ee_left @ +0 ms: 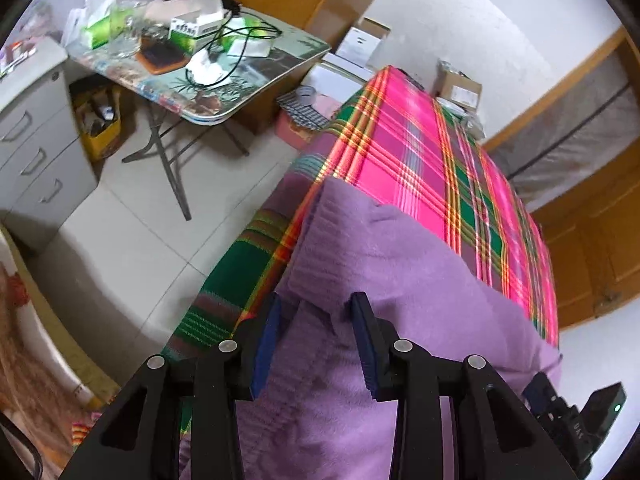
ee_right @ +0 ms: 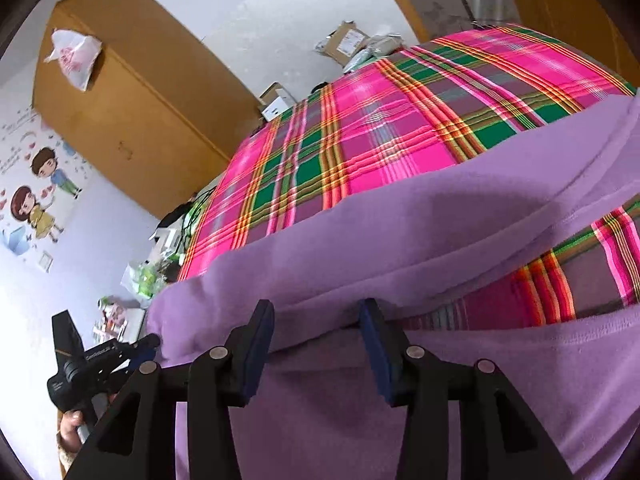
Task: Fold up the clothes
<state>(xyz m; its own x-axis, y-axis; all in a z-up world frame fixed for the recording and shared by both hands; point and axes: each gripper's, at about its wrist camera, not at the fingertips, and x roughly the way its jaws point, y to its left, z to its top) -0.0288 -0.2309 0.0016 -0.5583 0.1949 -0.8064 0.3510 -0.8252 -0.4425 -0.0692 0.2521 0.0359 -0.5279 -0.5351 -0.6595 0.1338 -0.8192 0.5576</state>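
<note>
I'm working at a bed (ee_left: 404, 148) spread with a pink-and-green plaid sheet, in a small bedroom with white walls and wooden cupboards. Nearest me, my left tool (ee_left: 316, 312) points down over the purple fleece garment (ee_left: 400, 280); its blue pads (ee_left: 269, 344) stand apart, a fold of fleece lies between them, and I see no pad pressing on it. My right tool (ee_right: 316, 316) is likewise spread wide, its pads (ee_right: 378, 344) either side of a doubled fleece edge without pinching it, so I judge both grips let go. In the right wrist view my other tool shows at lower left, with a hand under it. The garment lies along the near edge of the bed, one layer already turned over another, with a strip of plaid sheet showing between the upper fold and the lower layer on the right side. So I'd say a first fold is laid down, but the bundle is still long and loose, and further folds and some smoothing remain. Beyond it the sheet runs bare toward cardboard boxes (ee_right: 348, 40) at the far end. Off to the left stands a folding table (ee_left: 208, 80) crowded with cartons and cables, beside a grey drawer unit (ee_left: 36, 148); cartoon stickers (ee_right: 36, 196) decorate the wall.
</note>
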